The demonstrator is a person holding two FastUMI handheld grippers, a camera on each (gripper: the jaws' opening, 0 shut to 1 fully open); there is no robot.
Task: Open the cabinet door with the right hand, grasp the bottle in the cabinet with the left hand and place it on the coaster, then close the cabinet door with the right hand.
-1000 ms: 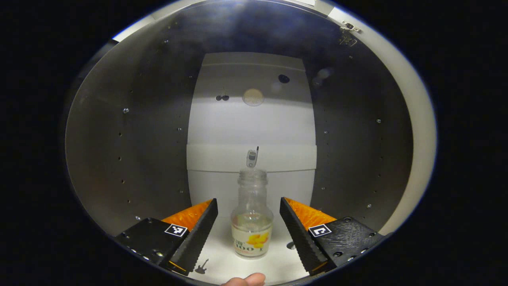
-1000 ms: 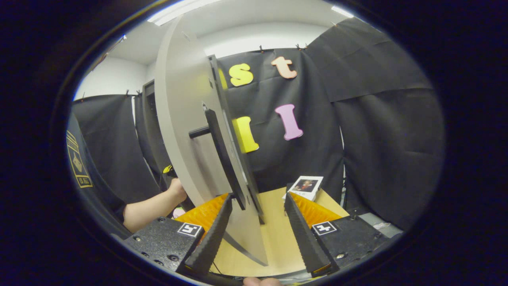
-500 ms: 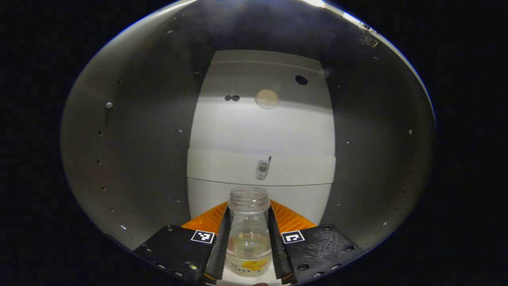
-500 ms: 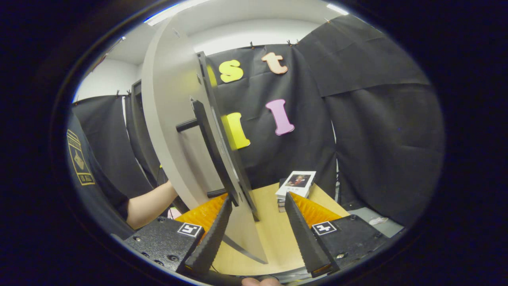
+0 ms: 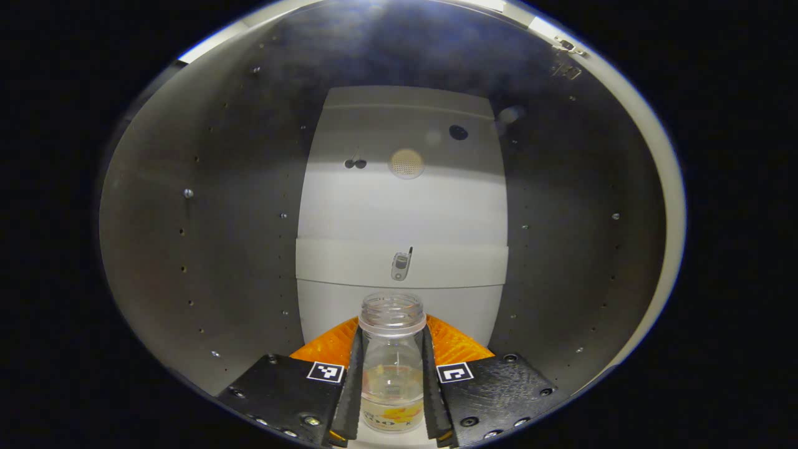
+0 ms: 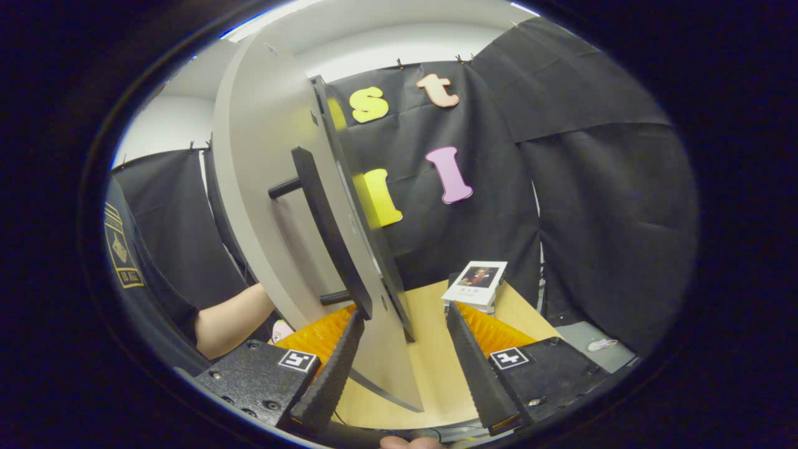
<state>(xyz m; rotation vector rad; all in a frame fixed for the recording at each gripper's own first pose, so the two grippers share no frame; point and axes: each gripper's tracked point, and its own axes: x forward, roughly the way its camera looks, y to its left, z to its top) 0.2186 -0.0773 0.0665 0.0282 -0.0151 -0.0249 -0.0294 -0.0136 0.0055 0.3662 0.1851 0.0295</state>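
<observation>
Left hand-held gripper is inside the cabinet, fingers closed against both sides of the bottle at 6 o'clock; grip sits on the body below the open threaded neck, likely to keep it upright for lifting out. Bottle holds a little liquid, so tilt risks a spill. Right hand-held gripper stands open, the cabinet door edge between its fingers, handle at 10 o'clock, apparently keeping the door swung wide. Counter beyond.
</observation>
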